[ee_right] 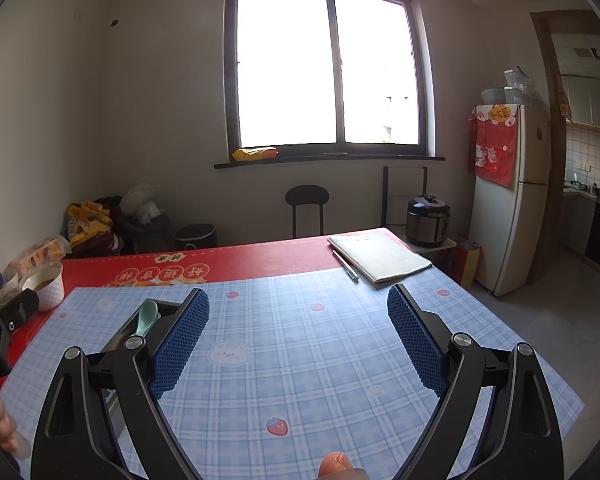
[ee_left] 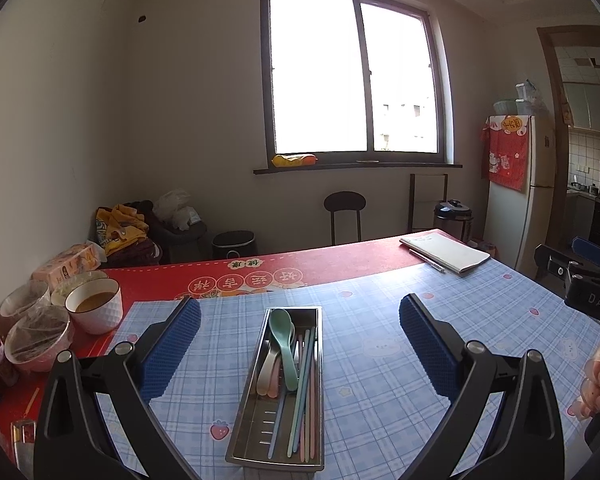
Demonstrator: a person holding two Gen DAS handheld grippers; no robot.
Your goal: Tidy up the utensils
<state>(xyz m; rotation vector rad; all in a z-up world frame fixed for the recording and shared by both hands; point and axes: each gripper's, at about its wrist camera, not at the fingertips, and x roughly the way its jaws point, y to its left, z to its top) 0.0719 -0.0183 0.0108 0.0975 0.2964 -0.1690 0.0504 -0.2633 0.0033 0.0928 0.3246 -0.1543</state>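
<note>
tray [ee_left: 236, 432]: steel, on table | spoons [ee_left: 284, 340], chopsticks [ee_left: 304, 392] inside, possibly sorted

Notebook [ee_left: 446, 251] w/ pen [ee_left: 427, 261] at far right of worktop [ee_left: 380, 360]; bowls [ee_left: 94, 305] at left edge; fridge [ee_left: 522, 188] far right.

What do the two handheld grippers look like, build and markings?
Both alike: left gripper and right gripper have black angular linkage arms with silver pivot bolts and blue waffle-textured finger pads. The right gripper's body shows white "DAS" lettering. No cables or sleeves visible.
</note>
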